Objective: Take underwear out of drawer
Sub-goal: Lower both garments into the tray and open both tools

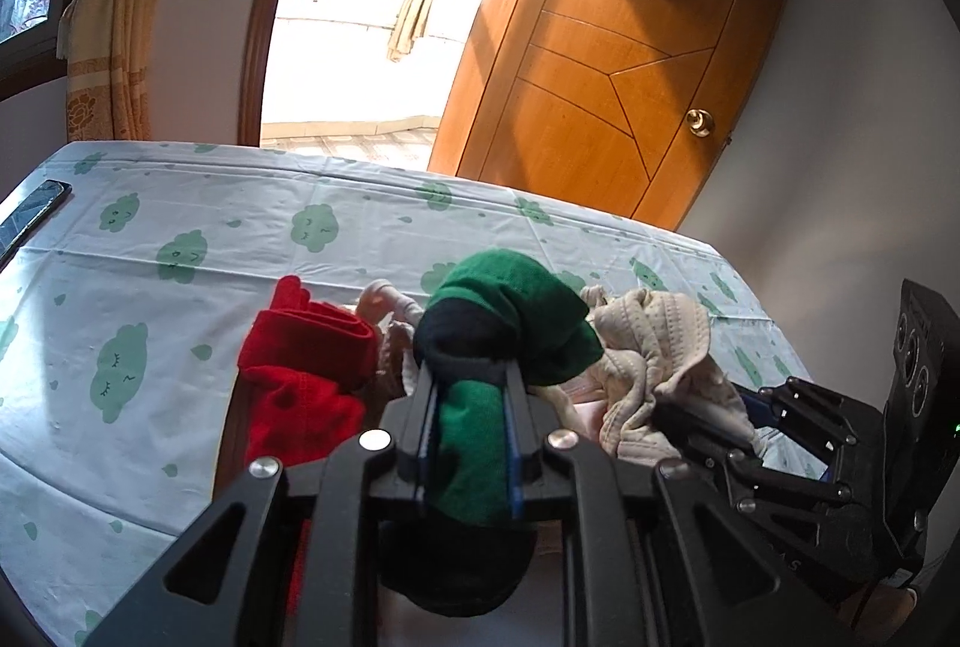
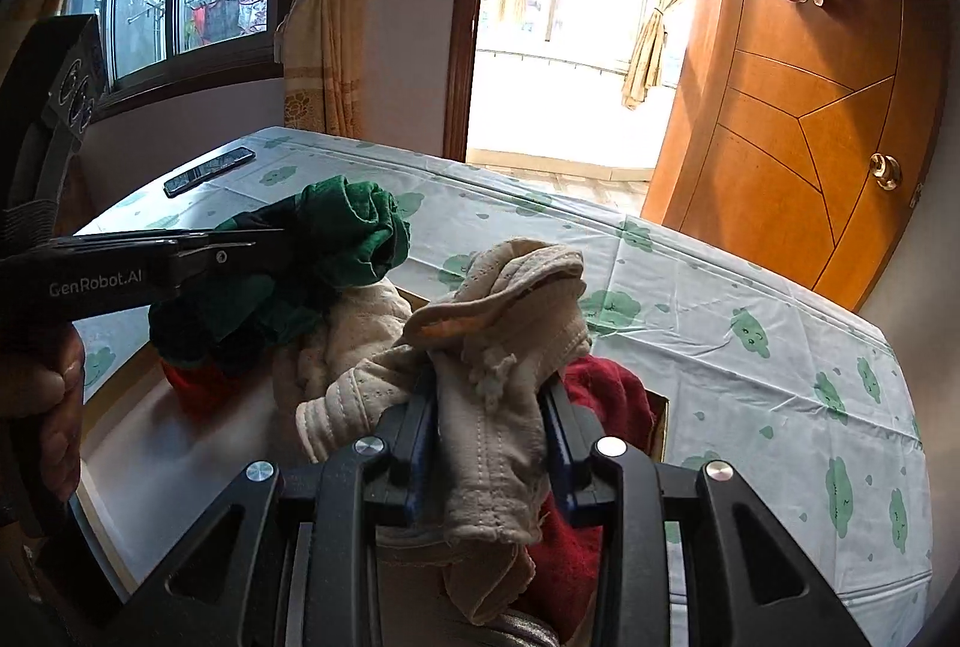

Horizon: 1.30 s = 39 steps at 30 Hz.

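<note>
A green knit underwear piece with a dark waistband (image 1: 510,323) is pinched in the left tool (image 1: 468,395), jaws nearly closed on the fabric, most of the garment bunched above the fingertips. A cream quilted cotton underwear piece (image 2: 510,347) is clamped the same way in the right tool (image 2: 489,407), jaws narrow, cloth hanging below the fingers. Both garments are held above the open wooden drawer (image 2: 180,443), set at the edge of the desk covered by a pale cloth with green cloud prints (image 1: 180,239). Red knit underwear (image 1: 300,383) and more cream pieces are left in the drawer. Risks, as judged: the thin pinch on soft cloth could slip so a garment drops back; a trailing hem could catch neighbouring pieces and drag them out; the two tools are close together and could collide. A black phone (image 2: 210,170) lies at the desk's far edge, well apart.
</note>
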Each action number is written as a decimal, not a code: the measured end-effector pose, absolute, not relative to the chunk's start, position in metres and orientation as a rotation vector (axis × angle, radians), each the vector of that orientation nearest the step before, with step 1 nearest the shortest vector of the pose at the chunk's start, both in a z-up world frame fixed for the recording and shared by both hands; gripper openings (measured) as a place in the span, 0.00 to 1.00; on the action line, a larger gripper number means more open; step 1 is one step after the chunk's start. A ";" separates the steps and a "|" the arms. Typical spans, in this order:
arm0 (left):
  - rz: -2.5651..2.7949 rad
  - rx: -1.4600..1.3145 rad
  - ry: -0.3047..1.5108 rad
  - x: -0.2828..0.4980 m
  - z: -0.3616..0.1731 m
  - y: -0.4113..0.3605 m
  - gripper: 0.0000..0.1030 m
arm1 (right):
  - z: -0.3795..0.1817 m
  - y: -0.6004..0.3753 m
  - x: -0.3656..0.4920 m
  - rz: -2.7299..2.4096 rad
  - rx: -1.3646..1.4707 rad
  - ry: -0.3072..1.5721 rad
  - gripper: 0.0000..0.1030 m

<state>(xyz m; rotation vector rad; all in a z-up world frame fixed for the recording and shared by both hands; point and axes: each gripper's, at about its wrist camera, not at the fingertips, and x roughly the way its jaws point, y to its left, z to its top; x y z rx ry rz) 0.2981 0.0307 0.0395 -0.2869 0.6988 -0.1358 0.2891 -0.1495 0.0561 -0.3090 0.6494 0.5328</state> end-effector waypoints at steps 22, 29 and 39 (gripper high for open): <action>-0.161 -0.259 0.663 0.272 0.051 0.025 0.64 | 0.061 -0.166 0.268 0.540 -0.229 0.672 0.64; -0.222 -0.214 0.614 0.231 0.061 0.017 0.65 | 0.070 -0.174 0.220 0.589 -0.213 0.615 0.71; -0.313 -0.175 0.557 0.168 0.065 0.005 0.71 | 0.069 -0.186 0.156 0.654 -0.167 0.572 0.72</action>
